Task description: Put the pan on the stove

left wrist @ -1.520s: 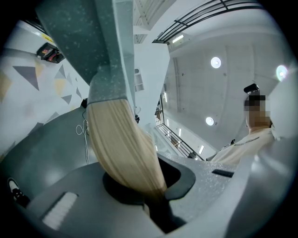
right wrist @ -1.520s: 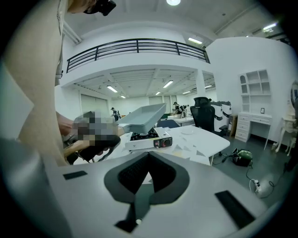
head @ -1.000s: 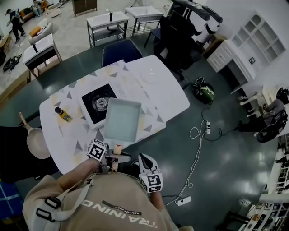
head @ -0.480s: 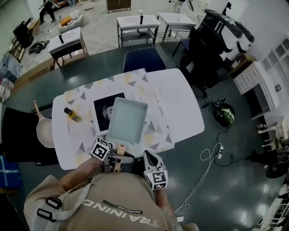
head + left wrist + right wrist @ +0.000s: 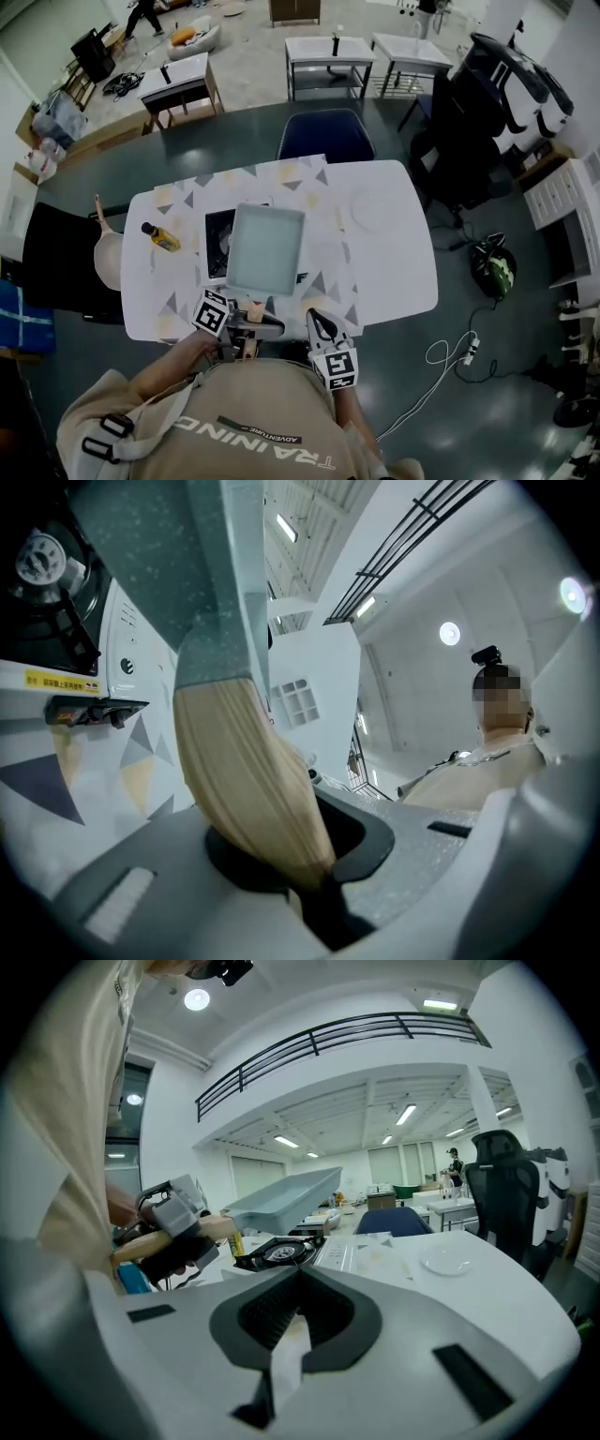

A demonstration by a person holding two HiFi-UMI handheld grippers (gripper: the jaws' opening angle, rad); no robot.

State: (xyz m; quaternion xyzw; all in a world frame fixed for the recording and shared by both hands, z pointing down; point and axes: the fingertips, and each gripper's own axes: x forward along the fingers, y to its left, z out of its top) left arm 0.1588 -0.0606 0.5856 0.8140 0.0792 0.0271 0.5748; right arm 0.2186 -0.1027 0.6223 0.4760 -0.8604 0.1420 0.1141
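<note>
Left gripper (image 5: pixel 250 319): jaws clamped on the pan's handle (image 5: pixel 251 308), a rounded pale wooden grip, smooth and straight-grained in the left gripper view (image 5: pixel 246 780).
Pan (image 5: pixel 265 248): rectangular, shallow, with upright walls and rounded corners; pale grey-green, its underside (image 5: pixel 155 569) finely speckled; it hangs in the air above the stove (image 5: pixel 217 246), not resting on it; in the right gripper view the pan (image 5: pixel 281 1199) is tilted, far end higher, with a gap between it and the stove (image 5: pixel 281 1252) below.
Stove: single round burner (image 5: pixel 42 560) with black metal supports, set in a black top on a white casing with a flat control panel.
Right gripper (image 5: pixel 319 328): jaws closed together with nothing held between them (image 5: pixel 292 1321); it sits at the near table edge, just beside the left gripper (image 5: pixel 173 1227) and apart from the pan.
Table (image 5: pixel 394 272): white, with rounded corners; a cloth (image 5: pixel 323 281) printed with grey and yellow triangles covers its left part; a small yellow bottle (image 5: pixel 161 236) lies left of the stove; a round white plate (image 5: pixel 370 208) sits to the right, well apart.
Room: dark glossy floor (image 5: pixel 487 187); blue chair (image 5: pixel 326 136) at the far side; further white tables (image 5: pixel 330 52) beyond; white ceiling with strip lights and a black balcony railing (image 5: pixel 328 1040).
</note>
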